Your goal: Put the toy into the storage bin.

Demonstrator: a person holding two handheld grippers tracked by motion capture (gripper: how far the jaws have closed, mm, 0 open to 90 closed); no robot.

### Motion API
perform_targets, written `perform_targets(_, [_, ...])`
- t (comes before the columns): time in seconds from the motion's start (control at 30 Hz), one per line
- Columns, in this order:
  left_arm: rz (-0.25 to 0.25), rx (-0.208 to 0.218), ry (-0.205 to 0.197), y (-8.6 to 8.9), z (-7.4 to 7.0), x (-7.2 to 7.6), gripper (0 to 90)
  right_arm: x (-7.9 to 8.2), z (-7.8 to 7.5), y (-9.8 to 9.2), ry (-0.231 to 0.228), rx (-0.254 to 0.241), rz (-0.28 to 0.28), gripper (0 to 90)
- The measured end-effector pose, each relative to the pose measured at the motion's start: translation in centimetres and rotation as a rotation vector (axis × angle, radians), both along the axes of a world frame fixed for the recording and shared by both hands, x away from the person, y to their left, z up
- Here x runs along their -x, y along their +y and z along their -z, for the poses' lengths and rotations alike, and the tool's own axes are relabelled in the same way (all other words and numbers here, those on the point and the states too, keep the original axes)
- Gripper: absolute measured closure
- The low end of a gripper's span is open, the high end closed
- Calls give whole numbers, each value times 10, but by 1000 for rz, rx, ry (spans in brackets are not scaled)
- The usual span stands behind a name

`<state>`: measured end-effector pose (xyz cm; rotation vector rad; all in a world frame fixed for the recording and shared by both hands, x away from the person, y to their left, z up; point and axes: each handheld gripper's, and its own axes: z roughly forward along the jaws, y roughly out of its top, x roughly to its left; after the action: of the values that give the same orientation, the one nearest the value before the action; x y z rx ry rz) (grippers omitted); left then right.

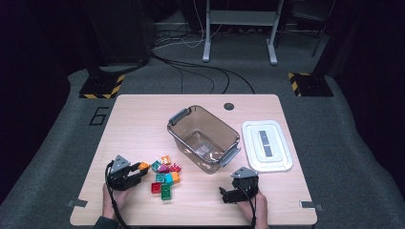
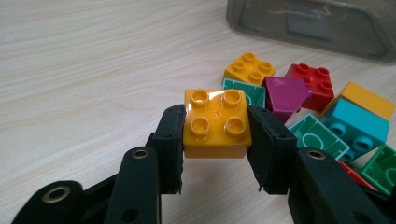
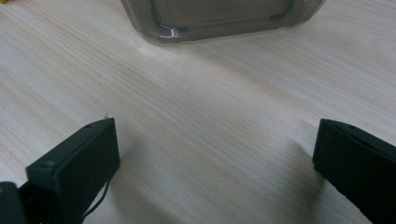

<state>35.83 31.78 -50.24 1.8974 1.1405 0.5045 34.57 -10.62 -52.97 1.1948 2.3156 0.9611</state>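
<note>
My left gripper [image 2: 215, 140] is shut on an orange four-stud brick [image 2: 215, 123], both pads pressed against its sides. From above, that gripper [image 1: 139, 171] sits at the table's front left with the orange brick [image 1: 143, 166] at its tip. Just right of it lies a pile of bricks [image 1: 165, 177]: orange, red, magenta, teal and green ones [image 2: 322, 121]. At the front right, my right gripper [image 1: 228, 194] rests low over the wood, its jaws [image 3: 215, 158] wide open with nothing between them. A clear plastic bin [image 1: 203, 137] stands mid-table, empty.
The bin's white lid [image 1: 266, 145] lies flat to the right of the bin. The bin's wall [image 3: 219, 18] rises just ahead of the right gripper. A round hole [image 1: 229, 106] marks the table's far edge. Bare wood [image 1: 133, 124] spreads at the left.
</note>
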Motion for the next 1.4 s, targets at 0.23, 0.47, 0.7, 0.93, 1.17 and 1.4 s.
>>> perform_targets(0.23, [2, 3, -17, 1, -12, -2, 586, 0, 0, -1, -4, -1, -2, 0])
perform_targets(0.47, [18, -5, -32, -3, -27, -6, 586, 1, 0, 0, 3, -3, 3, 0])
perform_targets(0.7, [35, -2, -49, -9, -39, -14, 586, 1, 0, 0, 2, -3, 4, 0])
perform_targets(0.93, [54, -12, -88, -21, -55, -23, 586, 1, 0, 0, 1, -3, 3, 0])
perform_targets(1.17, [70, -22, -136, -25, -80, -35, 586, 1, 0, 0, 1, -3, 5, 0])
perform_targets(1.4, [82, -23, -151, -30, -97, -48, 586, 1, 0, 0, -1, -2, 2, 0])
